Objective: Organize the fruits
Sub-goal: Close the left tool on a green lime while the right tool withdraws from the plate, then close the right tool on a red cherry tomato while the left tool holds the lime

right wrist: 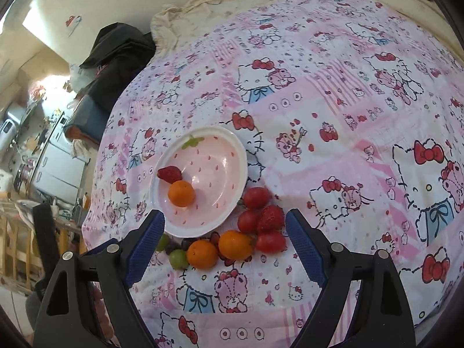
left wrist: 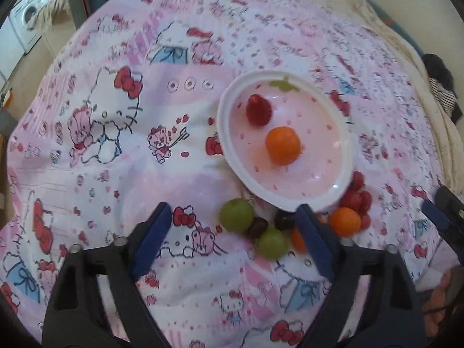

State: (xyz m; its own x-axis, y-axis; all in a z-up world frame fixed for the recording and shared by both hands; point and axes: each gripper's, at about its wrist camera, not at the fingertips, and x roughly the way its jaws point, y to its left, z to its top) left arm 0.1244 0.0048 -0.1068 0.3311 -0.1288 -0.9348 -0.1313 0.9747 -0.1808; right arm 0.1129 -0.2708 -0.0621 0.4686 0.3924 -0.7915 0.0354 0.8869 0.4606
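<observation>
We're over the bed with its pink cartoon-cat sheet [right wrist: 333, 110], and both tools hang empty. Our left tool [left wrist: 235, 217] has its blue fingers spread wide apart, nothing between them; our right tool [right wrist: 223, 223] is just as wide, gripping nothing. In front sits the pink strawberry-print bowl [right wrist: 220, 156], and inside it a strawberry [right wrist: 169, 174] lies touching an orange [right wrist: 181, 193]. Just outside the bowl's near rim, the loose fruit is heaped on the sheet: two more oranges [right wrist: 203, 253] side by side, red tomatoes [right wrist: 255, 197] with another strawberry [right wrist: 271, 217] among them on the right, and green grapes [left wrist: 235, 215] with dark ones on the left.
</observation>
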